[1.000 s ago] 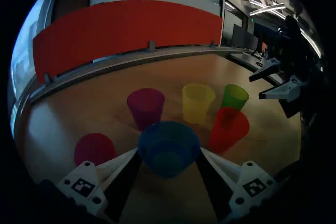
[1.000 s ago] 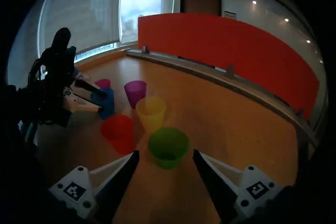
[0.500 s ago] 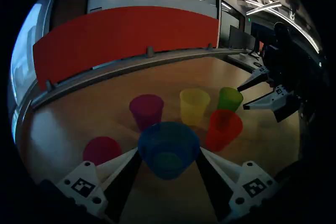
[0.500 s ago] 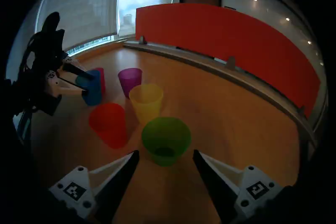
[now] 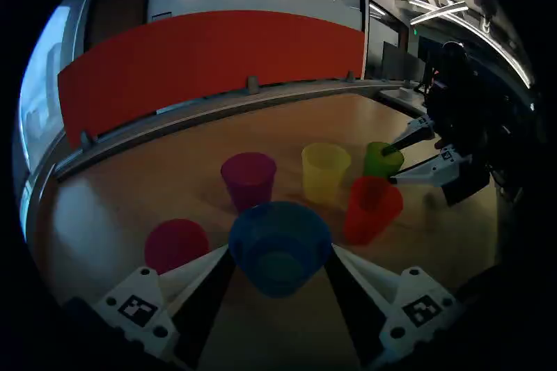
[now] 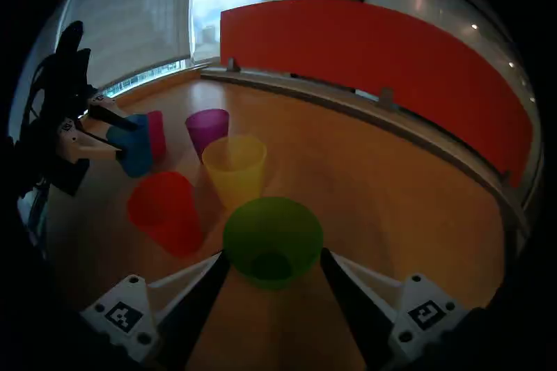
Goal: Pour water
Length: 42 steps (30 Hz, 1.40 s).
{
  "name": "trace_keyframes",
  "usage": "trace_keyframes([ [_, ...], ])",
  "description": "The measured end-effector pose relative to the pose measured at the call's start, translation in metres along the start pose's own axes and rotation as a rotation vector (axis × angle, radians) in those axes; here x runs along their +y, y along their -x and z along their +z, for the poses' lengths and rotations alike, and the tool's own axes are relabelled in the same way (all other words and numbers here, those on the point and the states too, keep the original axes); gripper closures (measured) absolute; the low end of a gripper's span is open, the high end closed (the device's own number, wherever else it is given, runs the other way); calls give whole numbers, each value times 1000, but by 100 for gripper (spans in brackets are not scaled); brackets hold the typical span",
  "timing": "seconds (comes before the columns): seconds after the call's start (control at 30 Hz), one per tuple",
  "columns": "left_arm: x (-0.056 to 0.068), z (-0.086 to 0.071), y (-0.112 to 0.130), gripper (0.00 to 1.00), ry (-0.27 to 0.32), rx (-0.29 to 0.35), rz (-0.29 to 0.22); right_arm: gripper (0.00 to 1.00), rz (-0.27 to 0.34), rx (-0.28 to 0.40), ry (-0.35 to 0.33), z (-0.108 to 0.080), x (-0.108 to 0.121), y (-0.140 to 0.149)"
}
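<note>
My left gripper (image 5: 278, 249) is shut on a blue cup (image 5: 280, 259), whose open mouth faces the camera. In the right gripper view that left gripper (image 6: 125, 139) holds the blue cup (image 6: 136, 152) tilted at the far left. A green cup (image 6: 273, 240) stands on the wooden table (image 6: 390, 197) between the fingers of my right gripper (image 6: 271, 253), its rim reaching both fingers. The jaws stand as wide as before. From the left gripper view, the right gripper (image 5: 386, 166) straddles the green cup (image 5: 380, 159).
Red (image 5: 370, 207), yellow (image 5: 324, 169), purple (image 5: 248, 176) and pink (image 5: 175, 244) cups stand close together on the table. A red partition (image 5: 209, 58) with a rail runs along the table's far edge. Bare wood lies beyond the cups (image 6: 418, 183).
My right gripper has moved forward until the green cup sits between its fingers; the finger gap is unchanged. The left gripper keeps hold of the blue cup.
</note>
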<state>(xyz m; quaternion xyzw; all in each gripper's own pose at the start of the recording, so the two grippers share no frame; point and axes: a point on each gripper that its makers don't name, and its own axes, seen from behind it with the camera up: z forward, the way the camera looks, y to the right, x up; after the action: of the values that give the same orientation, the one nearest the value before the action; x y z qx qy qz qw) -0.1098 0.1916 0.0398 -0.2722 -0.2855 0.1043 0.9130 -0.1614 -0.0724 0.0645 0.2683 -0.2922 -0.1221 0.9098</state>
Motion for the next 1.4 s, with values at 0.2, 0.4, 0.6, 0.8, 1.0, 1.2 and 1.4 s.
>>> trace_keyframes([
  [0.2,-2,-1,1,14,-3,-1,-1,0,-4,5,0,8,1,-2],
  [0.4,-2,-2,1,14,-3,-2,2,8,-16,9,3,12,2,-2],
  [0.6,-3,-3,0,14,-3,4,2,12,-9,22,3,13,3,-4],
  [0.8,-2,-8,-2,14,1,18,6,12,-7,48,0,1,1,-12],
  [1.0,3,-20,-9,15,11,50,18,12,-24,81,-4,-23,-8,-30],
  [1.2,6,-37,-21,15,12,94,29,12,-35,119,-2,-49,-21,-50],
  [1.4,6,-56,-39,15,5,159,46,12,-45,170,-1,-74,-32,-71],
])
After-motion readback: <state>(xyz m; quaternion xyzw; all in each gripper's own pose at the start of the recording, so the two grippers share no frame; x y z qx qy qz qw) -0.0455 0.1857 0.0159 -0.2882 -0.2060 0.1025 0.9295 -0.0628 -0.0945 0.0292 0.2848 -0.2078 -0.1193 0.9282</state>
